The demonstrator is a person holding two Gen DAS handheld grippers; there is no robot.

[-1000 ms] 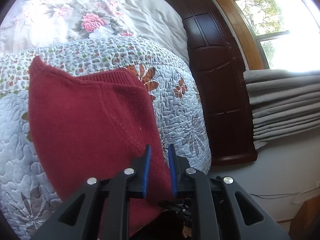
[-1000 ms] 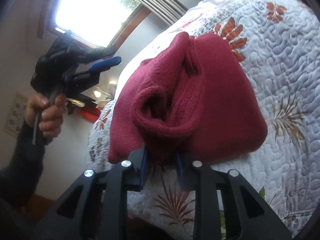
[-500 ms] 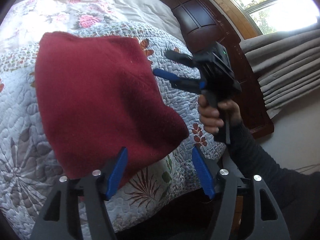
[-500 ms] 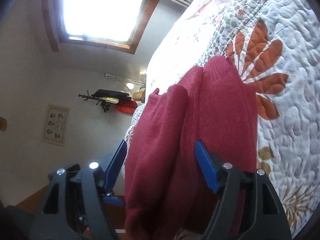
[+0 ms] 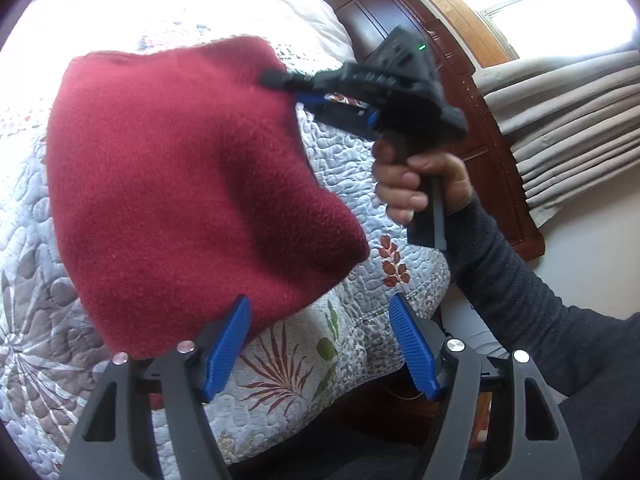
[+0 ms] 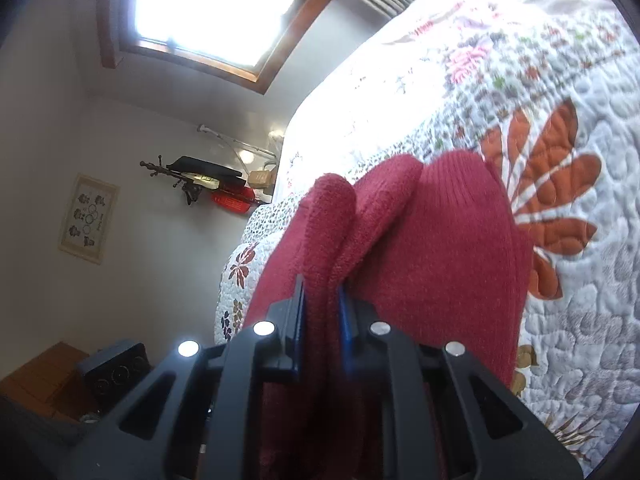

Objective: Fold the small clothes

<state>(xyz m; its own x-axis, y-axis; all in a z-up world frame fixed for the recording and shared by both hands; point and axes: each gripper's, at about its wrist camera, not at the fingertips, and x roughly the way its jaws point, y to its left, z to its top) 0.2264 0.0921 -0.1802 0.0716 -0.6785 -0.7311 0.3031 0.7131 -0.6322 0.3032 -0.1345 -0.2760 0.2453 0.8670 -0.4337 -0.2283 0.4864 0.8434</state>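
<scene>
On the floral quilted bedspread (image 5: 352, 168) lies a soft, floppy dark-red knit garment (image 5: 180, 184), right gripper (image 6: 322, 300) pinching its bunched far-right edge, left gripper (image 5: 320, 344) spread empty at the near edge, probably the next grab spot.

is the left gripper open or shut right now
Open. The left gripper's blue fingers stand wide apart, holding nothing; the red knit garment lies on the quilt just ahead.

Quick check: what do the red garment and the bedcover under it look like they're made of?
Red garment: apparently knit wool or acrylic, matte and fuzzy, with ribbed rows visible in the right wrist view. Bedcover: likely quilted cotton, matte, with puffy stitched swirls and printed leaves.
</scene>
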